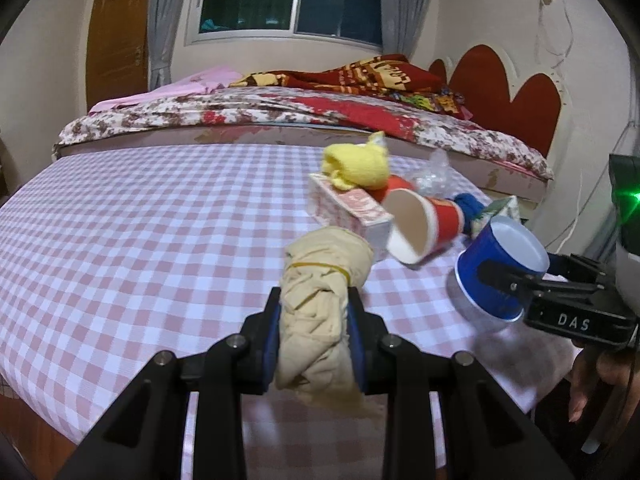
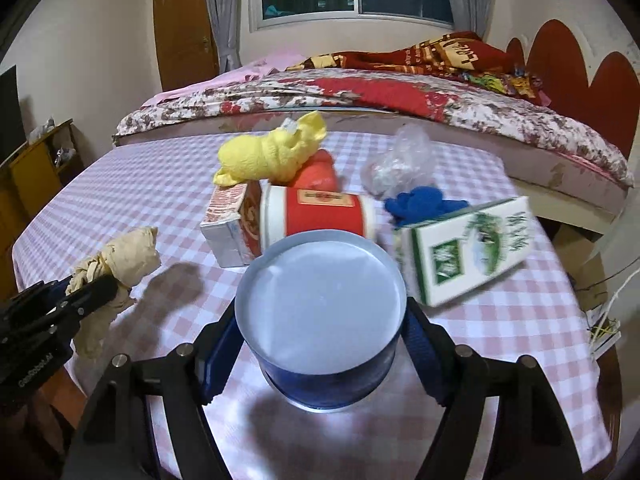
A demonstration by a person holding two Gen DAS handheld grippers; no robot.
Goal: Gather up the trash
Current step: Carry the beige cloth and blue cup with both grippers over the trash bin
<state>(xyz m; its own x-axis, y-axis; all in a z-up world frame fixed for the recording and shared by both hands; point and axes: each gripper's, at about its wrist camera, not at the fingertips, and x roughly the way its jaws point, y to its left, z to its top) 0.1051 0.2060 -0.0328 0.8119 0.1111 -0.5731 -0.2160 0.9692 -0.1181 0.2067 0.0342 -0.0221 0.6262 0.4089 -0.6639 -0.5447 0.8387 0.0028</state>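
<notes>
Worktop under pink checked cloth carries the litter, bunched toward its far right part, near the edge that faces the bed. The largest pieces are a green-and-white carton tipped on one corner, a red-and-white box, and a red paper cup lying on its side against that box. A yellow cloth bundle sits on the box; a crumpled clear bag and a blue rag lie behind.

The right tongs bracket a blue paper cup near the right near edge, its mouth facing the lens; whether the pads press its wall cannot be told. The thin wall could buckle or slip out if squeezed off-centre, and the tilted carton just beside it could topple if brushed.

The left tongs pinch a beige cloth roll bound with a rubber band, lifted above the cloth. Its loose tail hangs and might drag.
</notes>
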